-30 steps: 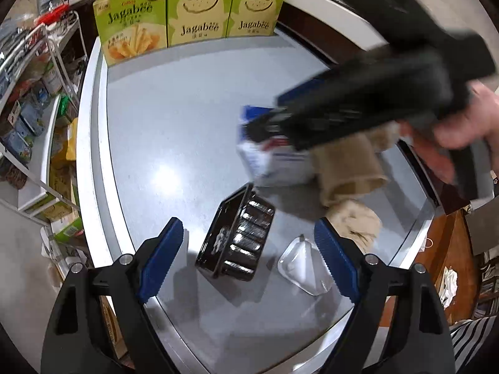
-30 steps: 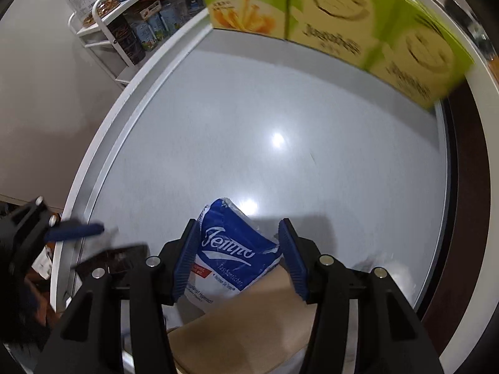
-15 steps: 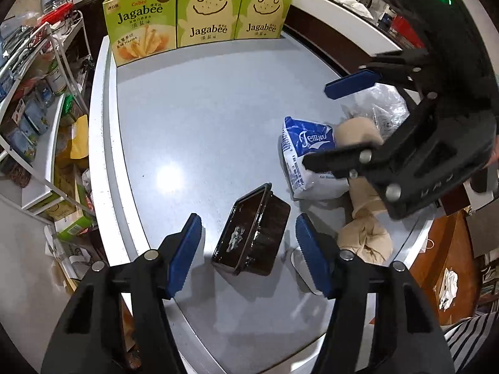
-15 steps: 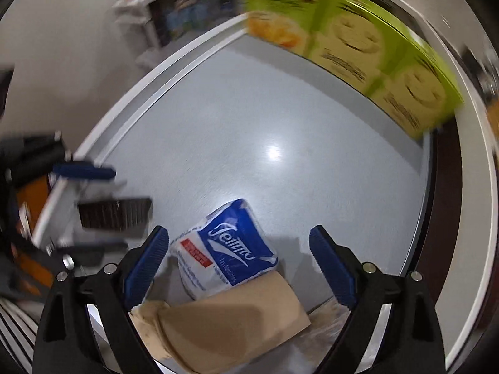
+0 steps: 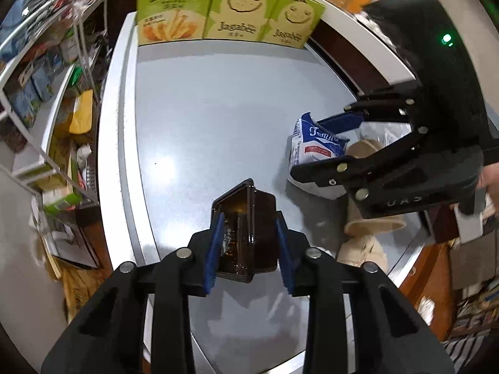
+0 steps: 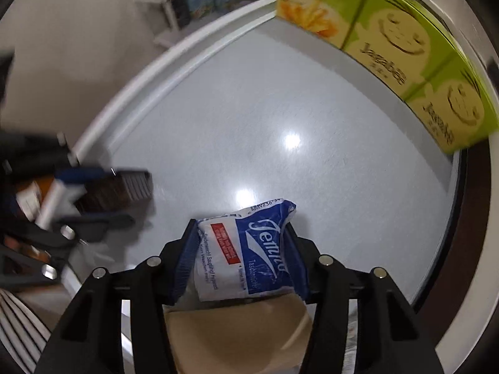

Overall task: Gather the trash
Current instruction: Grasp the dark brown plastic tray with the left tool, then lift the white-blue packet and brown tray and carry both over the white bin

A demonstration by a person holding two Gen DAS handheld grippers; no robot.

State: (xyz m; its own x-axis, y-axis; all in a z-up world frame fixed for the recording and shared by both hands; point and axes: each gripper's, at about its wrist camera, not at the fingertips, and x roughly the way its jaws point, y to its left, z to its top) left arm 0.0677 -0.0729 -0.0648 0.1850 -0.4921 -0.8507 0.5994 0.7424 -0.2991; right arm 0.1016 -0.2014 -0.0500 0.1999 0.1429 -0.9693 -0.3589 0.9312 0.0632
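Note:
My left gripper (image 5: pixel 248 247) is shut on a dark brown plastic tray (image 5: pixel 246 218) near the counter's front-left edge; it also shows blurred in the right wrist view (image 6: pixel 115 187). My right gripper (image 6: pixel 241 258) is shut on a blue and white Tempo tissue pack (image 6: pixel 246 252), which also shows in the left wrist view (image 5: pixel 315 149) at the right. Crumpled tan paper bags (image 5: pixel 365 240) lie beside and under the pack. The tan paper (image 6: pixel 240 333) fills the space below my right gripper.
Three green Jagabee boxes (image 5: pixel 230 12) stand along the far edge of the grey counter (image 5: pixel 224 118). A wire shelf with packaged goods (image 5: pixel 46 71) stands left of the counter. A clear plastic bag (image 5: pixel 386 131) lies behind the tissue pack.
My left gripper closed from wide open onto the brown tray. My right gripper opened half a second ago and has closed again on the tissue pack.

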